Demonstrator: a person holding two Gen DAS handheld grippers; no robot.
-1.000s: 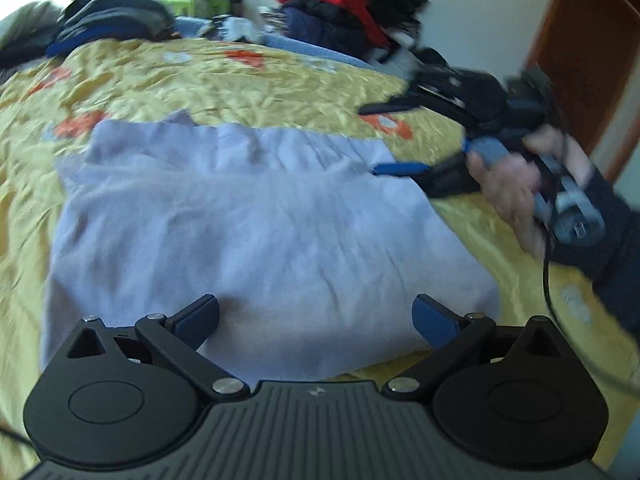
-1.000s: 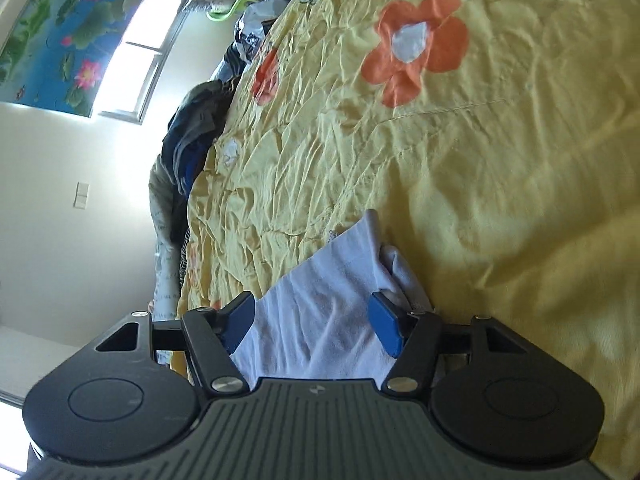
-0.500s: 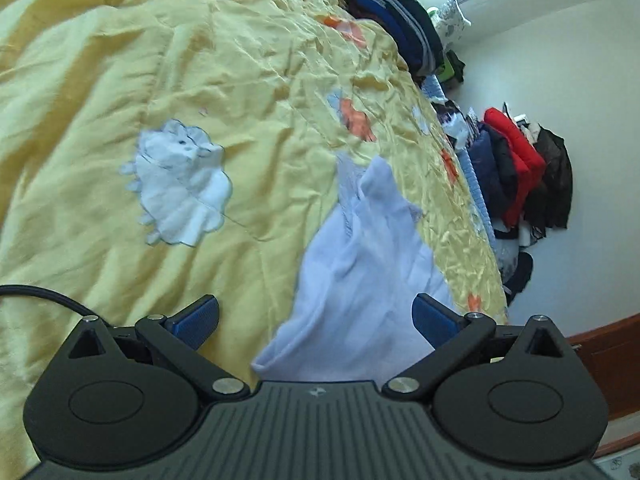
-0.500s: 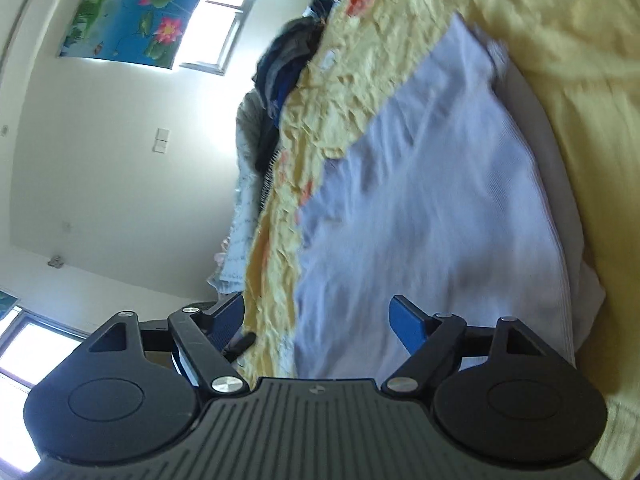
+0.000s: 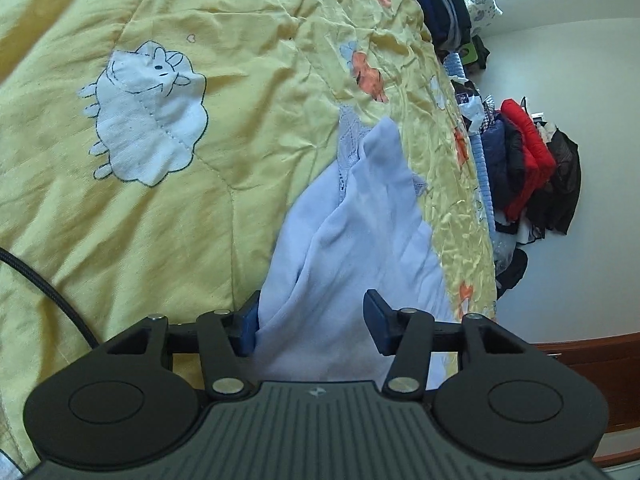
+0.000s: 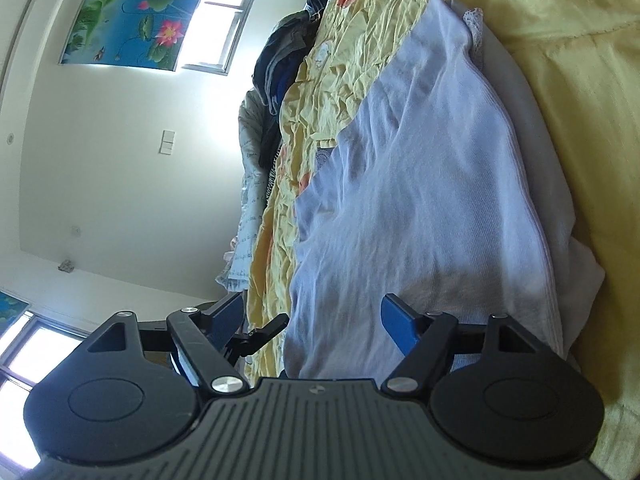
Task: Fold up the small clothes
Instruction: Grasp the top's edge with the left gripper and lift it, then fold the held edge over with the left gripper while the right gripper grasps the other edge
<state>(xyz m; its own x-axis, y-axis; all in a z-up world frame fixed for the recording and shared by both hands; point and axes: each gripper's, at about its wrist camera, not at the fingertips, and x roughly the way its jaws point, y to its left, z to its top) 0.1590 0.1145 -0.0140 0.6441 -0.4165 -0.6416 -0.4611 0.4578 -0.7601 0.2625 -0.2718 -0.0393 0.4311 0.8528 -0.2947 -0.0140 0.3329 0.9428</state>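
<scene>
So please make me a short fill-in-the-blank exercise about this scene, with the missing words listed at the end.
1. The pale garment lies on a bedspread whose main colour is ______.
2. Near the garment, the bedspread shows a white ______ with a dark outline.
3. In the left wrist view, the cloth lying between the fingers of the left tool is the ______.
4. On the wall beside the window hangs a picture of pink ______.

Missing words: yellow; sheep; garment; flowers

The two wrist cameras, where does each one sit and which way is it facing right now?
Left wrist: behind the left gripper, jaws closing around the lilac garment on the yellow quilt.
Right wrist: behind the right gripper, rolled sideways, facing along the garment toward a window wall.
Shared: garment and quilt; no hand shows.
</scene>
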